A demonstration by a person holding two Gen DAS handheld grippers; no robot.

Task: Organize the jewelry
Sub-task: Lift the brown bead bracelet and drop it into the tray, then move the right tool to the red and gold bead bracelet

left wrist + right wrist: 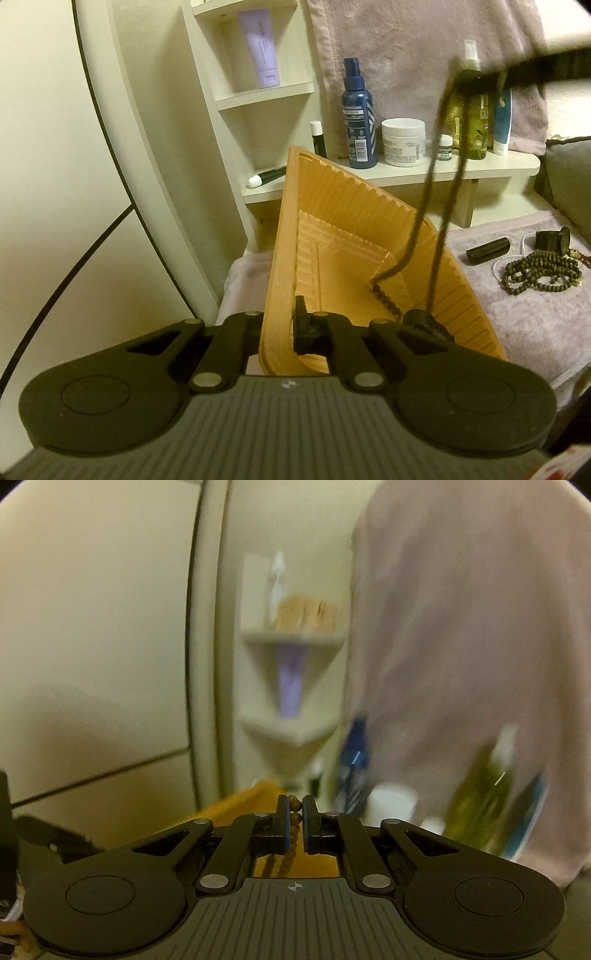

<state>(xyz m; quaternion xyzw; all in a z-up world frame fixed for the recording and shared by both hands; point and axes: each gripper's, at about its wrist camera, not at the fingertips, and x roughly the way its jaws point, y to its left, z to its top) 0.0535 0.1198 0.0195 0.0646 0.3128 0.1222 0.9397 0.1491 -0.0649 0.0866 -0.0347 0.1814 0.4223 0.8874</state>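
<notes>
The left gripper (277,326) clamps the tilted orange tray's (332,206) rim while the right gripper (294,818) pinches a bead necklace (384,299), its lower end trailing into the tray. Next, probably, lower and release so the strand pools inside.

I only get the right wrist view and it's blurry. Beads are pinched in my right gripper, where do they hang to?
Observer: The bead strand loops down into the orange tray; its lower end lies on the tray floor.
Operator: Who holds the tray?
Observer: The left gripper, shut on its near rim, tray tilted up.
Operator: More jewelry left?
Observer: Yes, a bead pile lies on the towel, right of the tray.
</notes>
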